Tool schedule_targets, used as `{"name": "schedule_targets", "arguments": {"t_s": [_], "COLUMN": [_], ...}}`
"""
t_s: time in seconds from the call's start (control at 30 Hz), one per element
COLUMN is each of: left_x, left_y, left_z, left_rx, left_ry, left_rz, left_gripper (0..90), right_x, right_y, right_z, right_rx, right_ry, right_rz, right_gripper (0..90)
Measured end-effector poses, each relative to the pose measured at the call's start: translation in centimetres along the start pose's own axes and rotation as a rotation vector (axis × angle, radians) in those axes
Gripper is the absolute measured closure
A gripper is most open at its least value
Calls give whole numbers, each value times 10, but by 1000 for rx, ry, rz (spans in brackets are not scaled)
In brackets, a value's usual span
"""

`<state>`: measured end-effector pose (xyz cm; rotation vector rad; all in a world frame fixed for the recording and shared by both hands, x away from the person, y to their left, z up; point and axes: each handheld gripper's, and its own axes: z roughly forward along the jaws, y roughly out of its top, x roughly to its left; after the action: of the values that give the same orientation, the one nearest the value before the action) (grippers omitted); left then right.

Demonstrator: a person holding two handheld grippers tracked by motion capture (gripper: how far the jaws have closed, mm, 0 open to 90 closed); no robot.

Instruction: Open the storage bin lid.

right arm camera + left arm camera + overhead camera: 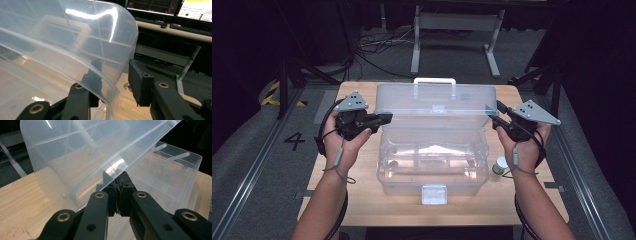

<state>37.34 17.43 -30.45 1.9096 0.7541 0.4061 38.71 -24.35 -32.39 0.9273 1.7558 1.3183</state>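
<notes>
A clear plastic storage box (384, 165) stands in the middle of the wooden table (362, 200), its lid (437, 102) raised almost upright with a white handle (434, 82) on top. My left gripper (388, 118) is at the lid's left edge; in the left gripper view its jaws (119, 187) are shut on the rim of the lid (82, 152), above the box body (175, 177). My right gripper (492, 120) is at the lid's right edge. In the right gripper view it (115, 75) stands open, one jaw on each side of the lid (62, 37).
A small round jar with a white cap (500, 166) stands on the table just right of the box. The box's front latch (434, 194) faces the person. Behind the table are a white frame (457, 30) and floor cables. Monitors (172, 7) stand off to one side.
</notes>
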Motion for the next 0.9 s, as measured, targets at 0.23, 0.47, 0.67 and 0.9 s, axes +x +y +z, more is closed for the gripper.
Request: {"name": "schedule_targets", "arguments": {"t_s": [0.23, 0.47, 0.67, 0.9], "left_x": [0, -2, -4, -4], "left_y": [-3, -7, -13, -19], "left_z": [-4, -9, -13, -22], "left_rx": [8, 25, 42, 55], "left_ry": [6, 7, 15, 31], "left_rz": [-5, -2, -9, -17], "left_gripper": [856, 845, 844, 839], "right_x": [-2, -4, -7, -11], "right_y": [0, 3, 8, 11], "right_z": [-2, -1, 2, 8], "right_rx": [12, 22, 49, 43], "right_ry": [4, 2, 3, 12], "right_rz": [1, -10, -15, 5], "right_gripper": [693, 717, 724, 721]}}
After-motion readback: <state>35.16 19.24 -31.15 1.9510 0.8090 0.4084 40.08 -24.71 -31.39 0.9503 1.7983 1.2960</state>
